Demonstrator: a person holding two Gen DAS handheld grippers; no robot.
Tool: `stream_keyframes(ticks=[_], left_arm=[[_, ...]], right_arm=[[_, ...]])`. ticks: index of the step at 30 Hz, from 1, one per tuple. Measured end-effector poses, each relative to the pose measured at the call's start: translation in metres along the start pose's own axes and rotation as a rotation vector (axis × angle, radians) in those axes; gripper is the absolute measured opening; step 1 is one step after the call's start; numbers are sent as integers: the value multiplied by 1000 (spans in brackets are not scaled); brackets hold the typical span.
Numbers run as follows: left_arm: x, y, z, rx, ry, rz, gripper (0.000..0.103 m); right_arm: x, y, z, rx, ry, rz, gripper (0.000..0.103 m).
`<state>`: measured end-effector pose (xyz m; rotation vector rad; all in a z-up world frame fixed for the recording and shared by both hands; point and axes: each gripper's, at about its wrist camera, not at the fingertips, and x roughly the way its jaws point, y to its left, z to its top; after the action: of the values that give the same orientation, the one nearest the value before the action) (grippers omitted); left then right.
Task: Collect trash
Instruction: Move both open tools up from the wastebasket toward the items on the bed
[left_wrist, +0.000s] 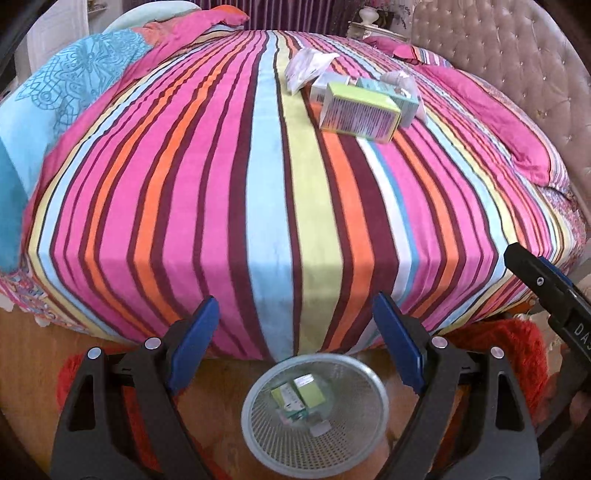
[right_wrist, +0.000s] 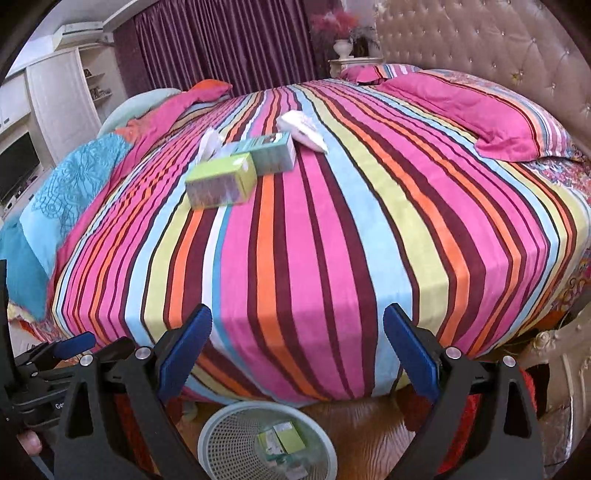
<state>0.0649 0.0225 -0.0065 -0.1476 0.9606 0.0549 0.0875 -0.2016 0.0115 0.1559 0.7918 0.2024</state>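
Note:
A green box (left_wrist: 360, 112) (right_wrist: 221, 181), a teal box (left_wrist: 393, 94) (right_wrist: 271, 153) and crumpled white wrappers (left_wrist: 306, 68) (right_wrist: 303, 129) lie together on the striped bed (left_wrist: 258, 184) (right_wrist: 332, 240). A white mesh waste basket (left_wrist: 314, 413) (right_wrist: 266, 443) stands on the floor at the bed's foot, with a small green box and other scraps inside. My left gripper (left_wrist: 295, 339) is open and empty above the basket. My right gripper (right_wrist: 297, 354) is open and empty, also above the basket at the bed's edge.
A blue patterned blanket (left_wrist: 44, 122) (right_wrist: 55, 199) lies on the bed's left side and pink pillows (left_wrist: 498, 125) (right_wrist: 480, 114) by the tufted headboard (right_wrist: 480, 44). A red rug (left_wrist: 509, 350) lies on the wooden floor. A nightstand with a vase (right_wrist: 347, 55) stands behind.

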Motion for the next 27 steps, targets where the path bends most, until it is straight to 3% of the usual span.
stream_keyframes(ticks=[14, 20, 27], left_arm=[[11, -19, 58, 6, -43, -38, 83], [23, -36, 84, 42, -64, -41, 83], [51, -46, 109, 7, -45, -45, 83]], right_arm=[[17, -19, 49, -18, -40, -8, 90], [33, -21, 76, -44, -35, 21, 90], [51, -15, 105, -67, -38, 85, 90]])
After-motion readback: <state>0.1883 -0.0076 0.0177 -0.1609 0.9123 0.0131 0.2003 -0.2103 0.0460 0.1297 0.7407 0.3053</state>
